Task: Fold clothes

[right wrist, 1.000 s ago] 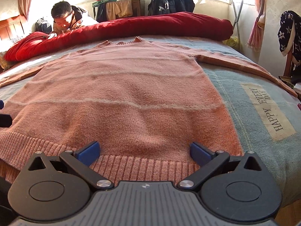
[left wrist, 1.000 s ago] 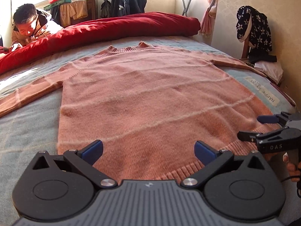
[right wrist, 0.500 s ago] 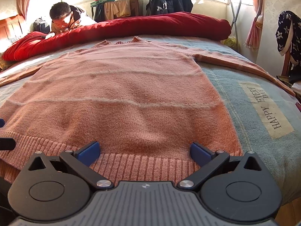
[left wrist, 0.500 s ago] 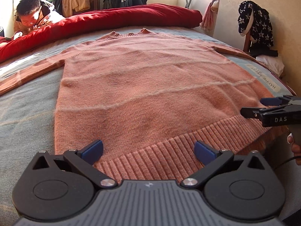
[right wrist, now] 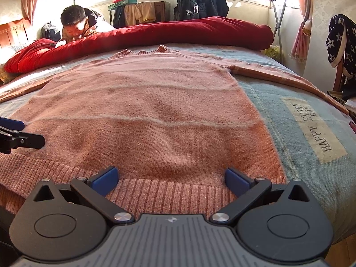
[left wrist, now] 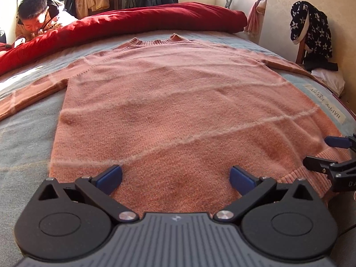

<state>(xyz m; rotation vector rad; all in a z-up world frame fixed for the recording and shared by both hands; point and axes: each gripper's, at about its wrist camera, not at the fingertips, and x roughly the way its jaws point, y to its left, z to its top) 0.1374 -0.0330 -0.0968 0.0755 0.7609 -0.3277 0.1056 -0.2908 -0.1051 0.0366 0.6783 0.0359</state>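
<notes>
A salmon-pink knit sweater [left wrist: 178,100] lies flat and face up on the bed, collar far from me and both sleeves spread out sideways. My left gripper [left wrist: 175,175] hovers open over the lower left of its body, with nothing between the fingers. My right gripper [right wrist: 170,178] is open just above the ribbed hem [right wrist: 155,195] on the sweater's [right wrist: 144,111] right side. Each gripper shows in the other's view: the right gripper [left wrist: 322,152] at the right edge, the left gripper [right wrist: 24,132] at the left edge. Both are open over the hem.
The bed [left wrist: 26,144] has a pale blue cover with a "HAPPY EVERY DAY" patch [right wrist: 320,129]. A red duvet [right wrist: 178,31] is rolled along the far side, and a person [right wrist: 73,20] leans there. A chair with a star-patterned garment [left wrist: 311,31] stands to the right.
The left gripper drew back to the hem half a second ago, then moved forward over the sweater again. The right gripper barely shifted. Both stayed open.
</notes>
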